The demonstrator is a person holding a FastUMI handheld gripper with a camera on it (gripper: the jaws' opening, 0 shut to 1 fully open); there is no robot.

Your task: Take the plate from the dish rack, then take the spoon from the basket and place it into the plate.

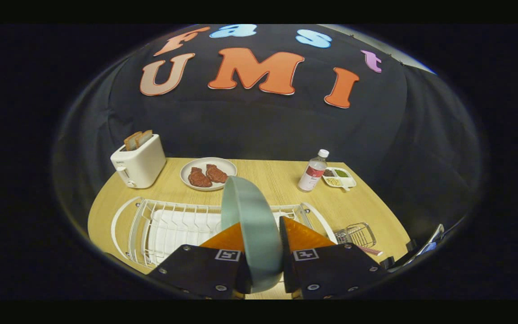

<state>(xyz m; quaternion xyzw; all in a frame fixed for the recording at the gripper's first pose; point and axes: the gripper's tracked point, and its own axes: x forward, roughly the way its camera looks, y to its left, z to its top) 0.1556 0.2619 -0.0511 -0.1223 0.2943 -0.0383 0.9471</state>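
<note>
Tongs point(261, 234) sit closed onto the plate point(252, 225), both fingers pressing its faces, one each side. Plate is smooth, matte, pale green, round w/ a thick rolled rim; it stands on edge, upright betw. the fingers, its top arc rising beyond them over the dish rack point(169, 225). Rack is white coated wire, oval outer hoop, thin parallel ribs, w/ a white ribbed tray underneath. It rests on a light wood-grain counter point(277, 180). Just beside the rack's right end lies a small wire-mesh basket point(357, 235), shiny metal; can't tell what's in it. Beyond the rack: boxy glossy white toaster point(138, 165) w/ two bread slices sticking up, a round pale plate w/ two reddish-brown meat pieces point(208, 174), a clear plastic bottle point(313, 171) w/ white cap and red label, and, touching or nearly so, a small white divided dish point(339, 177) of grains.
</note>
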